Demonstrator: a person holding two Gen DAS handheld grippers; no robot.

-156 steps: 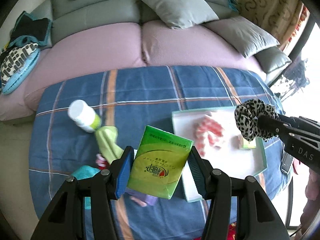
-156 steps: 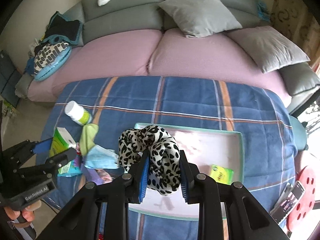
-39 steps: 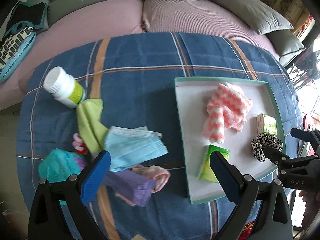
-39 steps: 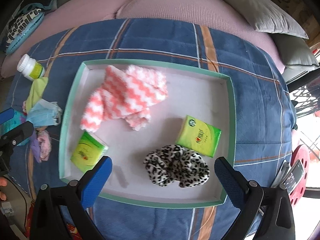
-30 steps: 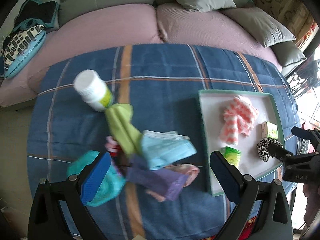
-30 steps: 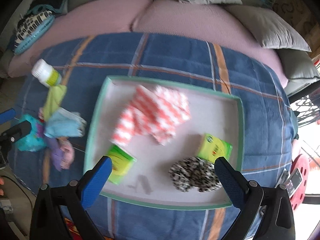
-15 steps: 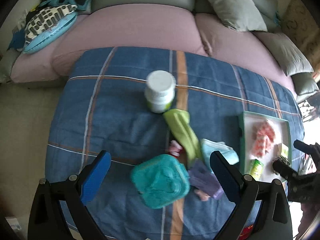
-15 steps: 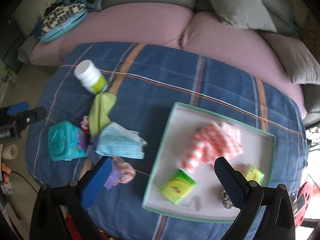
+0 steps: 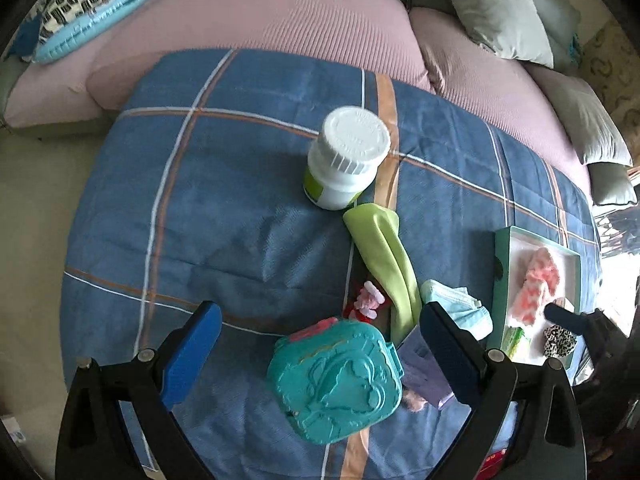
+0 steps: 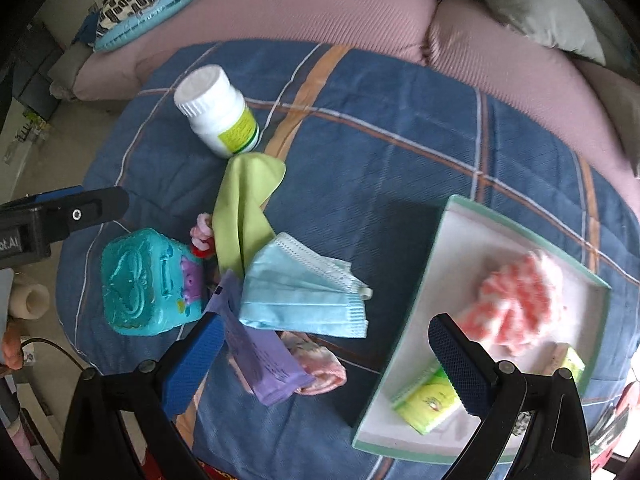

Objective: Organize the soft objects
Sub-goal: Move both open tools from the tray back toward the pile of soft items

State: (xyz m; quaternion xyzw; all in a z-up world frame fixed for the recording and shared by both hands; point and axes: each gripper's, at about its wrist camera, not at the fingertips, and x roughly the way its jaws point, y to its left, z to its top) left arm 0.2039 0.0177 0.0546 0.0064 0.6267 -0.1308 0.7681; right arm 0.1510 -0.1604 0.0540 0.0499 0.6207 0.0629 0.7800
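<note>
Holding a pink towel [image 10: 516,300], two green packs [image 10: 426,404] and a leopard scrunchie [image 9: 560,340], the tray [image 10: 432,248] sits right of the mask [image 10: 304,292], green cloth [image 10: 244,208] and teal case [image 10: 140,280]. Left gripper [image 9: 320,348] and right gripper [image 10: 324,364] gape wide, empty.

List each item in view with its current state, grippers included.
Left gripper: open, empty.
Right gripper: open, empty.
White bottle: capped, tilted on the blanket.
Teal toy case: closed.
Blue face mask: folded, outside the tray.
Green cloth: crumpled, outside the tray.
Tray: holds pink striped cloth.
</note>
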